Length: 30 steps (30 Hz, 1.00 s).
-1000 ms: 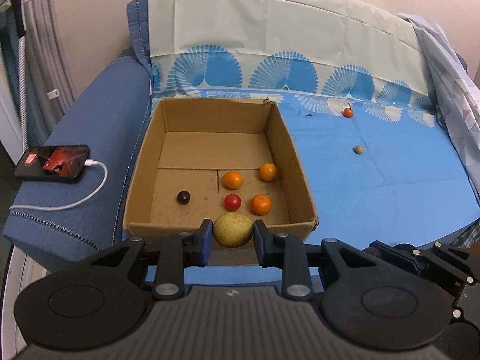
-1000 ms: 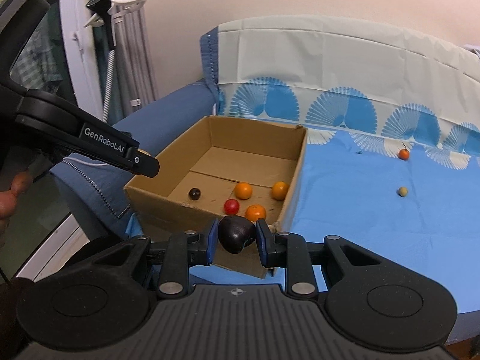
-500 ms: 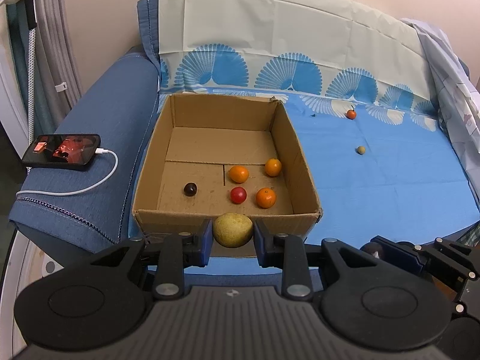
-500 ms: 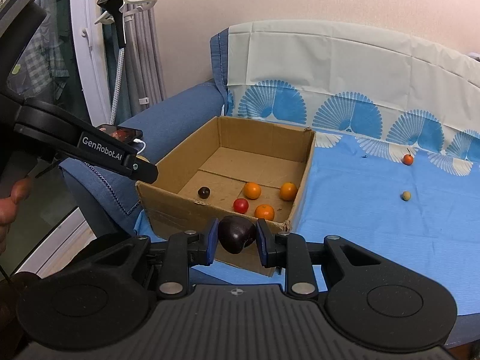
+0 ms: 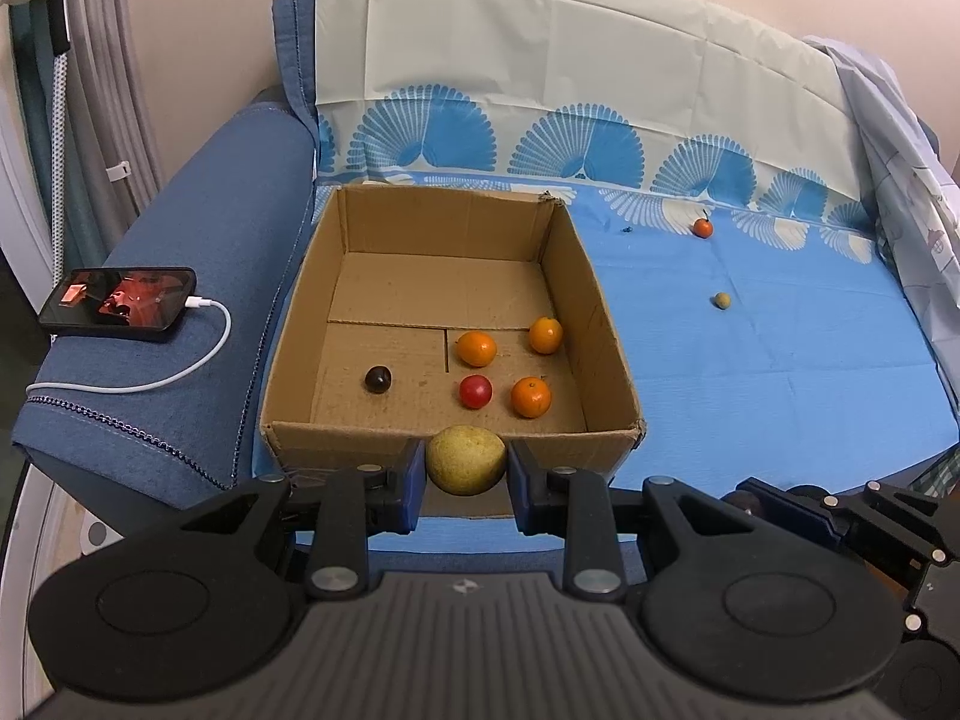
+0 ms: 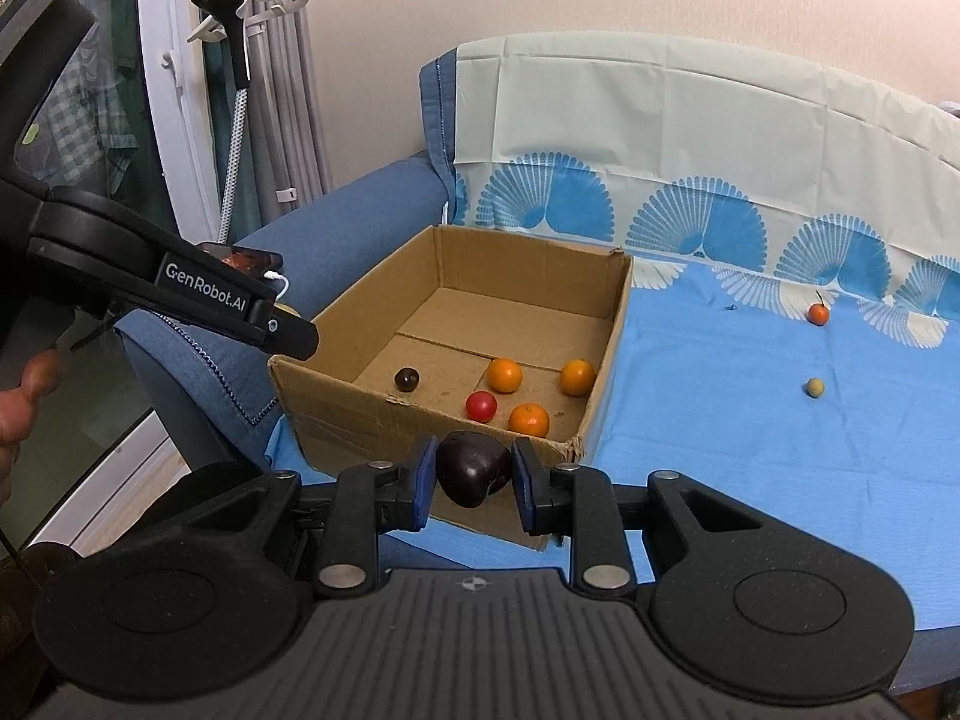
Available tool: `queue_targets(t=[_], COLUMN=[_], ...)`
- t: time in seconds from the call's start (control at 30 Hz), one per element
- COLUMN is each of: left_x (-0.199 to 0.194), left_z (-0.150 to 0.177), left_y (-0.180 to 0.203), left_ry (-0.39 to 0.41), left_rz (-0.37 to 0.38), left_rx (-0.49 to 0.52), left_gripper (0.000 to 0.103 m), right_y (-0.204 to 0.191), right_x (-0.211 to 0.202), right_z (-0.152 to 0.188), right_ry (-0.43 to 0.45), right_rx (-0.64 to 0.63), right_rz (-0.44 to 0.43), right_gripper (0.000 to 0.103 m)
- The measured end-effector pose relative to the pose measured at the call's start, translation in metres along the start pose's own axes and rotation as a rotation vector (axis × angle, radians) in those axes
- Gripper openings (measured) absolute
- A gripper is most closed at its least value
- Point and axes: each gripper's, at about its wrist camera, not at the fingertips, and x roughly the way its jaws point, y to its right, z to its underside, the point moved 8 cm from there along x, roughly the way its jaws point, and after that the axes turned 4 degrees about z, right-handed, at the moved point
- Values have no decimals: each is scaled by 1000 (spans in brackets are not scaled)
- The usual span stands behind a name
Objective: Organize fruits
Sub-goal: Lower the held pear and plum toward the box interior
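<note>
A cardboard box point(image 5: 606, 324) point(image 6: 336, 402) lies on the blue cloth. Inside it are three orange fruits point(image 5: 477, 348), a red fruit point(image 5: 476, 391) and a small dark fruit point(image 5: 378, 379). My left gripper point(image 5: 465, 471) is shut on a yellow-green round fruit point(image 5: 465, 459), just short of the box's near wall. My right gripper point(image 6: 471, 474) is shut on a dark purple fruit point(image 6: 471, 468), near the box's front right corner. On the cloth to the right lie a small orange-red fruit point(image 5: 702, 228) point(image 6: 818, 314) and a small greenish fruit point(image 5: 722, 300) point(image 6: 814, 387).
A phone point(image 5: 120, 303) on a white cable rests on the blue sofa armrest point(image 5: 198, 276) left of the box. A patterned cloth covers the backrest point(image 5: 570, 96). A white stand point(image 6: 252, 60) and curtain are at the left. A person's hand point(image 6: 18, 396) holds the left gripper.
Both views have drawn back a little from the box, so more of the armrest and near wall shows. Both fruits stay gripped.
</note>
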Motion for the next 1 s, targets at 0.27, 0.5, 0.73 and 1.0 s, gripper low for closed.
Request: queue_targets(t=[0.27, 0.5, 0.73, 1.0], left_x=[5, 11, 18, 30], left_z=[0, 0, -2, -5], left_y=[0, -3, -5, -9], left_ry=[-8, -20, -34, -51], left_rz=[0, 0, -1, 0], left_rx=[-6, -14, -23, -34], left_gripper=[32, 32, 32, 32], right_y=[0, 1, 2, 5], right_x=[4, 9, 17, 29], right_z=[-1, 0, 1, 1], right_ry=[-11, -24, -41, -60], right_rx=[2, 3, 5, 15], right_rz=[0, 3, 6, 21], right_gripper=[28, 28, 28, 28])
